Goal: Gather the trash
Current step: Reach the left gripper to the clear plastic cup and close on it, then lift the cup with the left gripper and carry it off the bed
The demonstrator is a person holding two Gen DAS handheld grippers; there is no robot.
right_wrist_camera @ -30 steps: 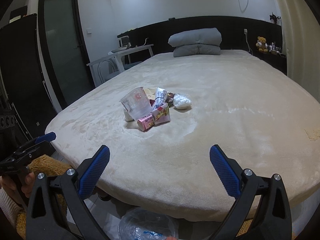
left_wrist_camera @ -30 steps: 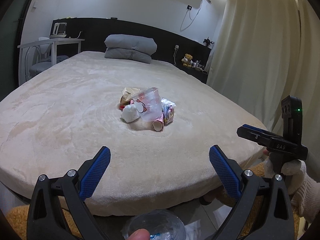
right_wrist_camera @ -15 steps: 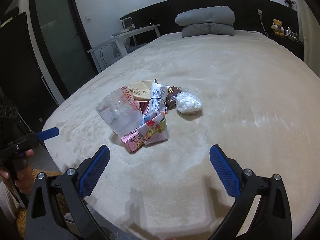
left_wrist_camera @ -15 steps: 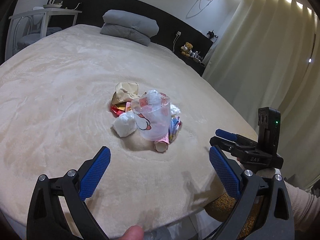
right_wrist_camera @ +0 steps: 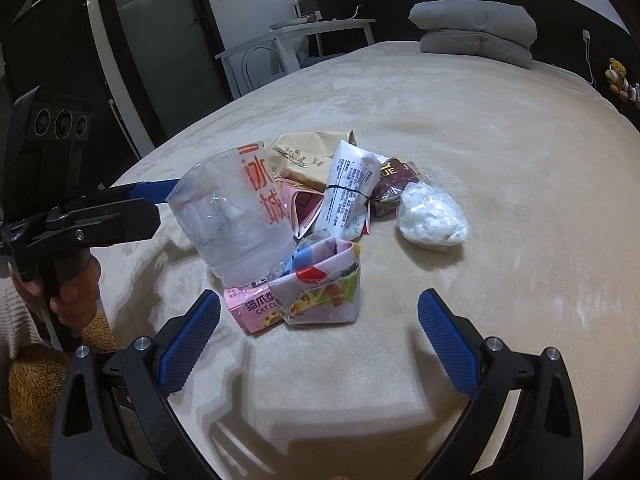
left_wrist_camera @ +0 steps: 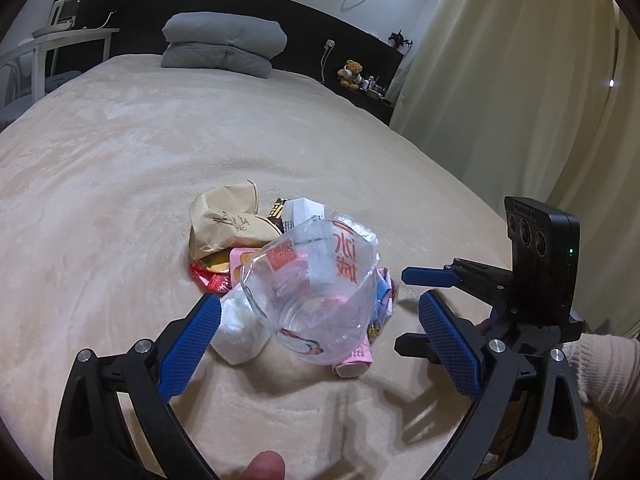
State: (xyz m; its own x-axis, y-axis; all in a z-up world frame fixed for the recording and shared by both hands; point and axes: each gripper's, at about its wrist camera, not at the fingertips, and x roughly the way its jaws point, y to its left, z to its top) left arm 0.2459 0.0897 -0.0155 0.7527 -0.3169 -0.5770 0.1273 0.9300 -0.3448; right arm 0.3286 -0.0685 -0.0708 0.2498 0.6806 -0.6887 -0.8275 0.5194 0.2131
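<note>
Beige plush bedspread [left_wrist_camera: 120, 184] carries a small heap of trash near the foot of the bed. At the heap's front a crumpled clear plastic cup with red lettering [left_wrist_camera: 316, 292] lies tilted, its open mouth turned toward the left wrist camera; it rests on a pink snack carton [right_wrist_camera: 256, 306]. Just beside the cup sits a white crumpled plastic bag [left_wrist_camera: 240, 332], and behind it a tan paper pouch with a plant drawing [left_wrist_camera: 224, 224] lies over a red wrapper [left_wrist_camera: 208, 278]. From the right wrist view, a folded colourful printed wrapper [right_wrist_camera: 324, 292] stands in front, a white printed packet bound with a dark band [right_wrist_camera: 348, 192] leans behind it, and a dark brown wrapper [right_wrist_camera: 394, 184] touches the white bag.

Left tool [left_wrist_camera: 316, 338] hovers low before the heap, its blue pads spread wide on either side of the cup and white bag, gripping nothing. Right tool [right_wrist_camera: 318, 340] likewise has its pads released wide, just short of the colourful wrapper, empty. Grey folded pillows [left_wrist_camera: 224, 44] lie at the head of the bed.
</note>
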